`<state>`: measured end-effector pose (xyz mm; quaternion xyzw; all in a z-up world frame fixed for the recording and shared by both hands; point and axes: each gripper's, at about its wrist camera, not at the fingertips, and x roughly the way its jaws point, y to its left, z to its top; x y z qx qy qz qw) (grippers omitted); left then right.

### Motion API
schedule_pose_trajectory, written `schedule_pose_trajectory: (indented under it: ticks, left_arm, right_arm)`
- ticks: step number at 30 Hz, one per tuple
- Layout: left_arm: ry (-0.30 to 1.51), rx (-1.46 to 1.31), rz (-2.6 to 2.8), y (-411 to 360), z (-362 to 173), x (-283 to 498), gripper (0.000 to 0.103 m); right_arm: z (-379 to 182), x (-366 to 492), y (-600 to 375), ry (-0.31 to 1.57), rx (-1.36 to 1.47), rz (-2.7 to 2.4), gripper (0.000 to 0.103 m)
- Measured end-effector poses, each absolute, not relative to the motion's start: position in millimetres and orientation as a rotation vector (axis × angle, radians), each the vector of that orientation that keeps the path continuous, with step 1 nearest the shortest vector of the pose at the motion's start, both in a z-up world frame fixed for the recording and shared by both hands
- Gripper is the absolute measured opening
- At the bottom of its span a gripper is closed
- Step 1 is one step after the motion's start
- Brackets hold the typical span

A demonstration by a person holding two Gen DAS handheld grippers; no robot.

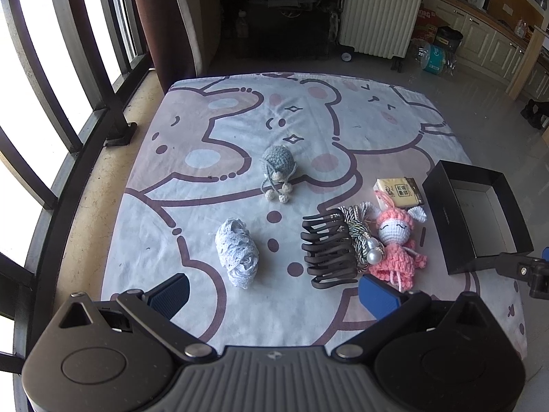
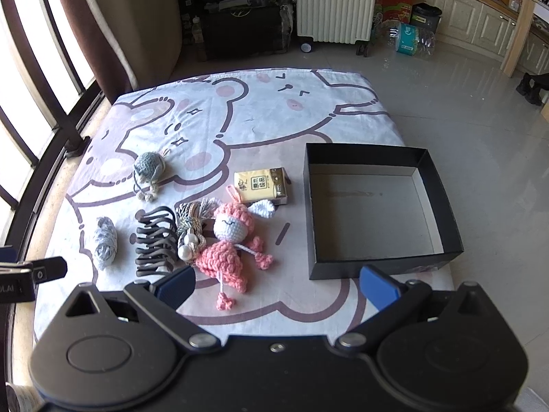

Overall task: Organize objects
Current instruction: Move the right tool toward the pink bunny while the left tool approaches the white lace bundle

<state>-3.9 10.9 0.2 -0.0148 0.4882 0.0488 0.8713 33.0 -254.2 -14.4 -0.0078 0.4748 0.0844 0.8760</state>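
Count on the cloth [image 2: 308, 110]: 1 black box [image 2: 442, 206], 1 tissue pack [image 2: 260, 185], 1 pink doll [image 2: 230, 240], 1 grey crochet toy [image 2: 149, 166], 1 hair claw [image 2: 154, 240], 1 lace roll [image 2: 105, 242], 1 pearl tassel cord [image 2: 188, 230]. 7 items total, no duplicates.

"TUBORG" on red carton [image 2: 394, 1], tissue pack [image 2: 260, 184] print unreadable

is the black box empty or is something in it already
Empty: the black box shows only its bare grey floor; all items lie outside on the cloth.
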Motion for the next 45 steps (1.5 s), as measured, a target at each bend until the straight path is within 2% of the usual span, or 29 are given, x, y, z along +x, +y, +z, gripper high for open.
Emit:
schedule_pose_trajectory:
  ticks: [16,34,45]
  left_arm:
    - [0.998,-0.105,0.179,53.2,-1.9,18.4,0.103]
    - [1.007,-0.045,0.181,67.5,-25.1,72.0,0.103]
    - [0.985,-0.008,0.187,66.0,-19.2,109.7,0.103]
  right_arm:
    - [-17.7,69.1,-252.4,0.973,0.024,0.165,0.103]
    - [-31.8,114.0,-232.4,0.961,0.065,0.22,0.103]
    - [-32.1,146.6,-225.6,0.975,0.081,0.192,0.103]
